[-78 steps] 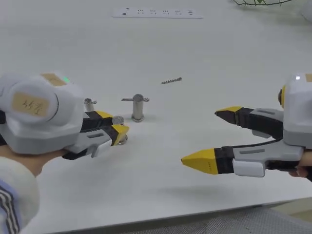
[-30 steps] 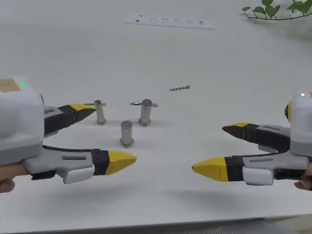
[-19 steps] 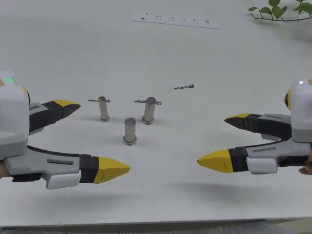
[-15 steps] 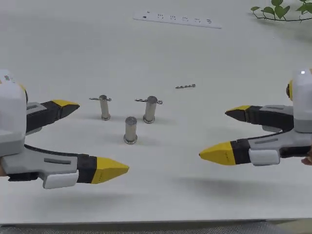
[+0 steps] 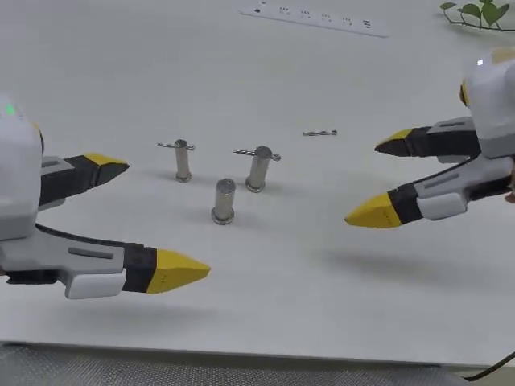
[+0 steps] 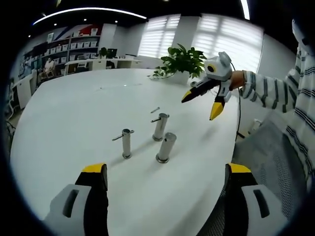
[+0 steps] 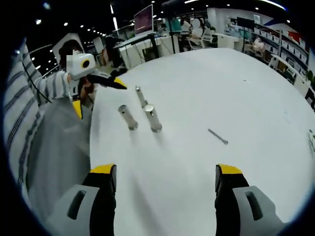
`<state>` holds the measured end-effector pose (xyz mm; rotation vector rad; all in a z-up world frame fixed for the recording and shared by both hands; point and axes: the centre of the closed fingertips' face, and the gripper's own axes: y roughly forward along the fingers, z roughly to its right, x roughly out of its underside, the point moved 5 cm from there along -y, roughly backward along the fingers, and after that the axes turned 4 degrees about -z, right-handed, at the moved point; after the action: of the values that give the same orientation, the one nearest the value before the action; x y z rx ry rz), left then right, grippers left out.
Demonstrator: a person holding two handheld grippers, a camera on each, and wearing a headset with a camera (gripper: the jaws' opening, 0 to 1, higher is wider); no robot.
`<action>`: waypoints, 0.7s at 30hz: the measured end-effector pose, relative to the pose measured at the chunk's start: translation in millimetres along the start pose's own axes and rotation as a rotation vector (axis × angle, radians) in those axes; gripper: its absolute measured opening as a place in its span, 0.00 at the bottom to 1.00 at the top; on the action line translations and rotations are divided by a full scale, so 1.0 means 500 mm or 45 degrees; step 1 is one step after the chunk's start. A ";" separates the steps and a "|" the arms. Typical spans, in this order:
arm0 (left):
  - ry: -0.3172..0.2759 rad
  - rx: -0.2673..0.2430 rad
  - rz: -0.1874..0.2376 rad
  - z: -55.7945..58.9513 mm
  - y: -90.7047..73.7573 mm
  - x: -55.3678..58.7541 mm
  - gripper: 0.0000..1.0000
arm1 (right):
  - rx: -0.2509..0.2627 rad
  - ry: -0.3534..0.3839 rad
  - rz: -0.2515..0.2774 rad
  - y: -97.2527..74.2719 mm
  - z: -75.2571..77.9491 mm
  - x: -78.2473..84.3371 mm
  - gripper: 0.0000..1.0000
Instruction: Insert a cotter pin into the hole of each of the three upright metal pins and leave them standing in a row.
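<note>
Fingers (image 5: 173, 269) of the left gripper (image 5: 165, 219) and fingers (image 5: 378, 211) of the right gripper (image 5: 364, 182) spread wide, holding nothing, above the white bench (image 5: 265, 72).

Three upright metal pins near the middle of the bench, well apart from both grippers: rear left pin (image 5: 183, 161) and rear right pin (image 5: 258, 167) side by side, each with a cotter pin across the top; front pin (image 5: 224, 200) just before them, between the two, bare at the top. Loose cotter pin (image 5: 319, 133) flat on the bench, behind and right of the rear right pin.
</note>
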<state>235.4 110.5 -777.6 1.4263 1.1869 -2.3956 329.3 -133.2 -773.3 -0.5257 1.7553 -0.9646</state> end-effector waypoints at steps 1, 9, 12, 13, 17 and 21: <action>-0.005 -0.003 0.002 0.000 -0.002 0.001 0.99 | -0.008 -0.011 -0.011 0.003 0.003 -0.002 0.84; 0.003 -0.040 -0.008 -0.011 -0.009 0.008 0.99 | -0.051 -0.106 -0.130 0.028 0.036 -0.013 0.80; -0.016 -0.042 -0.005 -0.008 -0.014 0.007 0.99 | -0.080 -0.135 -0.180 0.038 0.044 -0.014 0.80; -0.017 -0.042 -0.003 -0.010 -0.016 0.008 0.99 | -0.083 -0.150 -0.196 0.041 0.048 -0.014 0.79; -0.025 -0.045 -0.007 -0.019 -0.020 0.013 0.99 | -0.081 -0.206 -0.248 0.053 0.064 -0.021 0.79; -0.025 -0.080 -0.011 -0.024 -0.023 0.016 0.99 | -0.084 -0.245 -0.265 0.065 0.077 -0.034 0.77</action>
<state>234.2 128.6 -780.5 1.3793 1.2549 -2.3500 374.0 -115.8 -796.3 -0.8295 1.5854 -0.9676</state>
